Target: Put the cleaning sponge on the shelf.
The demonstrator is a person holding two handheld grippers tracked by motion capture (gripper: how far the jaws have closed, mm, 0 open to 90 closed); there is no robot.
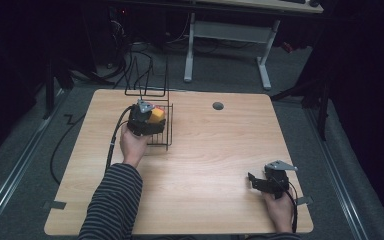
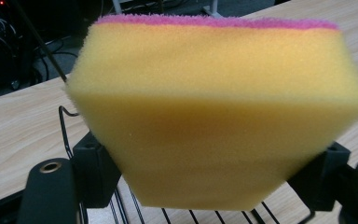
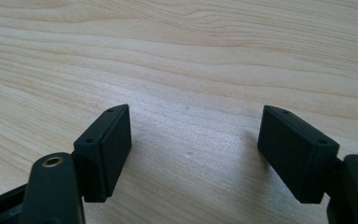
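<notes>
A yellow sponge (image 2: pixel 214 116) with a pink scrub layer along its top is squeezed between the two black jaws of my left gripper (image 2: pixel 209 172). In the high view the left gripper (image 1: pixel 147 120) holds the sponge (image 1: pixel 156 115) over a black wire basket (image 1: pixel 163 136) at the table's back left. The basket's thin wires (image 2: pixel 65 133) run under and beside the sponge. My right gripper (image 1: pixel 252 181) rests low near the table's front right corner. Its jaws stand wide apart over bare wood with nothing between them (image 3: pixel 196 154).
The wooden table (image 1: pixel 205 150) has a grey cable hole (image 1: pixel 218 106) near its back edge. A tall wire frame (image 1: pixel 147 80) rises behind the basket. Beyond the table stand a white desk frame (image 1: pixel 227 47) and floor cables (image 1: pixel 130 55).
</notes>
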